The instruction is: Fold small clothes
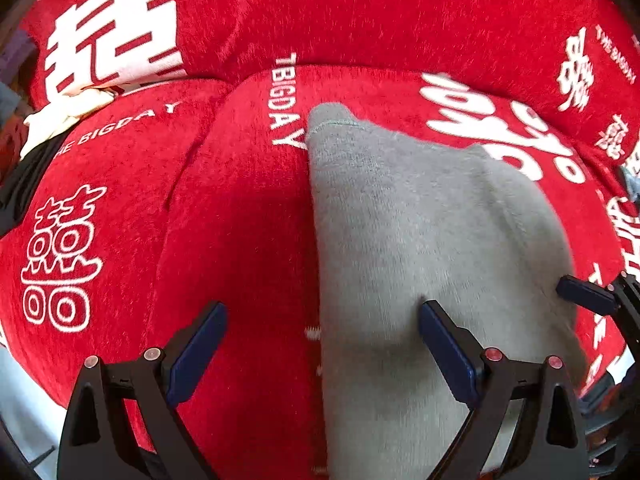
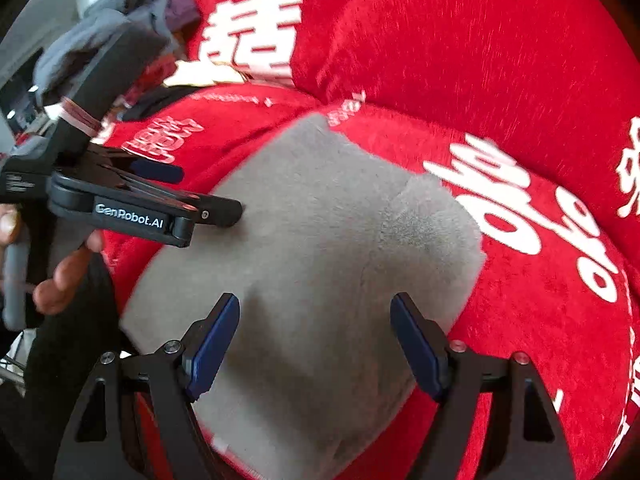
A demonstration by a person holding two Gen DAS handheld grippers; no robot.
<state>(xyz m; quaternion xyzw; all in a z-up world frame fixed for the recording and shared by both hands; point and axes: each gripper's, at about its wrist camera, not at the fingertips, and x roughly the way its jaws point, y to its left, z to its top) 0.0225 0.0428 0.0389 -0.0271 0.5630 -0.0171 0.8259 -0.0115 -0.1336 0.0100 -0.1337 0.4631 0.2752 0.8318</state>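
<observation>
A small grey fleece garment (image 1: 420, 240) lies folded on a red sofa cover; it also shows in the right wrist view (image 2: 320, 248). My left gripper (image 1: 322, 344) is open and empty, its jaws wide apart, straddling the garment's left edge just above the cloth. My right gripper (image 2: 316, 340) is open and empty over the garment's near end. In the right wrist view the left gripper (image 2: 208, 196) reaches in from the left, over the garment's left side. One blue pad of the right gripper (image 1: 584, 294) shows at the right edge of the left wrist view.
The red cover (image 1: 240, 220) with white lettering drapes seat cushions and a backrest (image 1: 360, 8). Cream and black clothes (image 1: 56, 120) lie at the far left. A grey heap of clothes (image 2: 120, 12) sits at the upper left of the right wrist view.
</observation>
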